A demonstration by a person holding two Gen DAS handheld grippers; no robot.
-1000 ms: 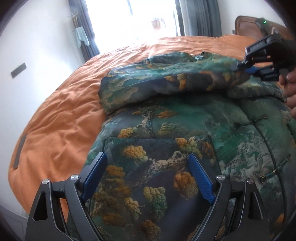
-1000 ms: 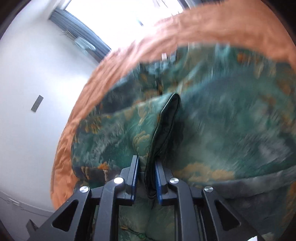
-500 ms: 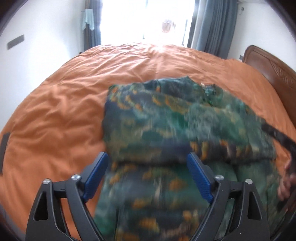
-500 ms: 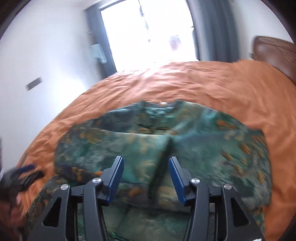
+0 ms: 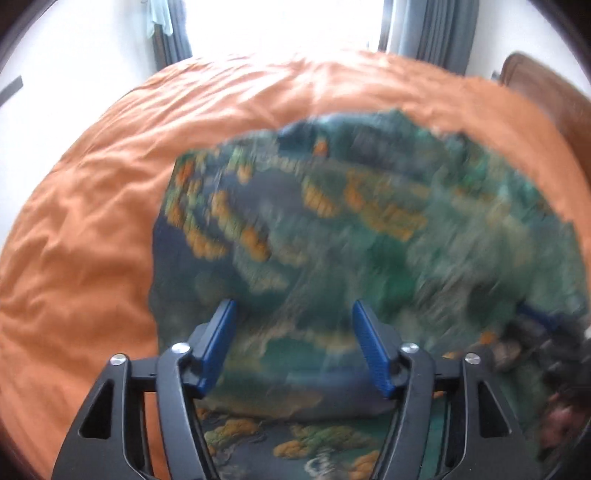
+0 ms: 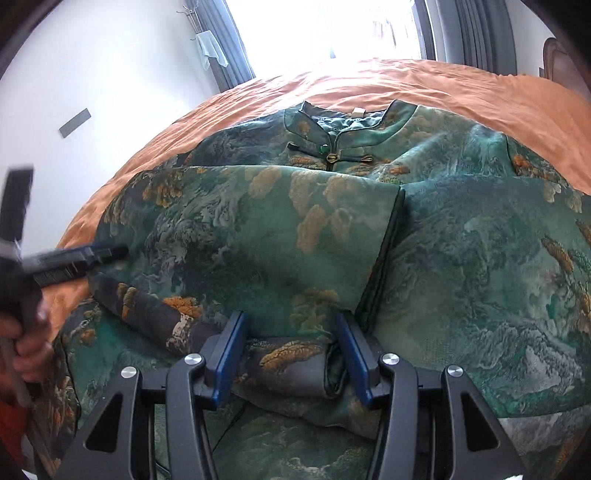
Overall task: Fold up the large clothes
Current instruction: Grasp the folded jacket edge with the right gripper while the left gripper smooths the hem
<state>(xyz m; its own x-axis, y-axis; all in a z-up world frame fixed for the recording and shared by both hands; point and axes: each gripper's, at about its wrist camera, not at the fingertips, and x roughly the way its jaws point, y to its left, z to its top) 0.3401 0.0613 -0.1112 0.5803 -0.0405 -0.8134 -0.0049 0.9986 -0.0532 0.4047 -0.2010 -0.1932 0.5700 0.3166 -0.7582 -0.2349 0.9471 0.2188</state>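
The left tongs [image 5: 291,347] stand open, their blue pads spread wide with nothing between them, hovering above the near part of the green printed jacket [image 6: 332,229]. The right tongs [image 6: 291,358] are likewise parted and hold nothing; a bunched bit of the jacket's cloth lies below and between the pads, though they do not pinch it. In the right wrist view the left tongs also appear at the left edge as a blurred dark bar over the jacket's left side, gripped by the person's left hand [image 6: 22,343]. The jacket lies spread on the bed [image 6: 461,88], its collar [image 6: 347,125] toward the far edge by the window [image 6: 325,26], and both sleeves are folded across the chest so their cuffs meet along a dark-trimmed edge [image 6: 384,251] near the middle. The left wrist view is smeared by motion, so the garment's detail there cannot be made out, and the dark shape at its lower right is probably the right tongs and hand. The orange bedcover [image 5: 92,229] surrounds the jacket on the left, far and right sides; grey curtains [image 6: 472,33] hang beside the window.
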